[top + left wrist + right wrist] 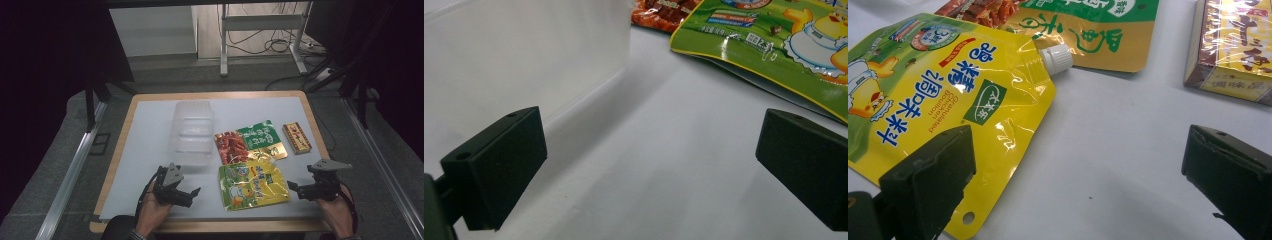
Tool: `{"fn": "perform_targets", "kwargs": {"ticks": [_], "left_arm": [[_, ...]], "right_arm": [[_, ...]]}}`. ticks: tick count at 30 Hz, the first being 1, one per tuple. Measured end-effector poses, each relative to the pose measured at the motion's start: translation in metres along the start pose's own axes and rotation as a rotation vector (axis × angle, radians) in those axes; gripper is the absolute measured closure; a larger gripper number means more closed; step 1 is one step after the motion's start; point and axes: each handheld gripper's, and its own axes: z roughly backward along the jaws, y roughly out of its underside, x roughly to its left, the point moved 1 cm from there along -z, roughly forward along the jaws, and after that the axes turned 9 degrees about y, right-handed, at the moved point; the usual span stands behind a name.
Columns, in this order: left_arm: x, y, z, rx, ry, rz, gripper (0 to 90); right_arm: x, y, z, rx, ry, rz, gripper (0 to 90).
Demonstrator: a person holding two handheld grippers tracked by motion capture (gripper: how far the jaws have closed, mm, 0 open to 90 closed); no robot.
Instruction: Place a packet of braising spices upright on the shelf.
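Both grippers sit low at the near edge of the white table mat (150,150), jaws spread wide and holding nothing. Left gripper (181,192) rests at about 7 o'clock of the mat, with the clear plastic container (192,131) just beyond it toward 12 o'clock; in the left gripper view the container wall (524,60) stands near the left-hand jaw, apart from it. Right gripper (298,190) is at about 5 o'clock, aimed toward 9 o'clock at the yellow spout pouch (252,185), which lies flat at near centre, just beside the gripper but not touched. In the right gripper view the pouch's corner with the punched hole (968,218) lies under the left-hand jaw, and the white cap (1057,57) points toward 1 o'clock. The red-green snack pouch (250,141) lies behind it, their edges overlapping or touching; the small brown box (297,137) is at 2 o'clock, apart. Judgement: step in hand is picking the yellow pouch, probably for the container. Flat foil gives little to bite: slide one jaw under the near edge or hole corner, close on the seam rather than the slack middle, lift gently so the neighbouring pouch isn't dragged. Left gripper could steady the container.
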Motion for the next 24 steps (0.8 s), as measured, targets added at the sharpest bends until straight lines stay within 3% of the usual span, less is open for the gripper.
{"fn": "perform_targets", "kwargs": {"ticks": [7,9,13,18,24], "left_arm": [[-0.001,-0.001,-0.003,-0.006,0.030,0.022,0.2],[-0.005,-0.002,-0.005,-0.003,0.063,-0.001,0.0],[-0.008,-0.003,-0.009,0.012,0.079,-0.020,0.0],[-0.012,-0.006,-0.011,0.019,0.082,-0.023,0.0],[-0.014,-0.010,-0.012,0.016,0.069,0.011,0.0]], "right_arm": [[0.001,-0.001,0.000,-0.009,0.000,0.009,0.0],[0.001,0.000,0.000,-0.005,-0.002,0.006,0.0],[0.003,-0.001,-0.001,-0.002,-0.009,0.014,0.0],[0.004,-0.001,-0.003,0.009,-0.008,0.018,0.0],[0.003,-0.001,-0.003,0.012,-0.001,0.017,0.0]]}}
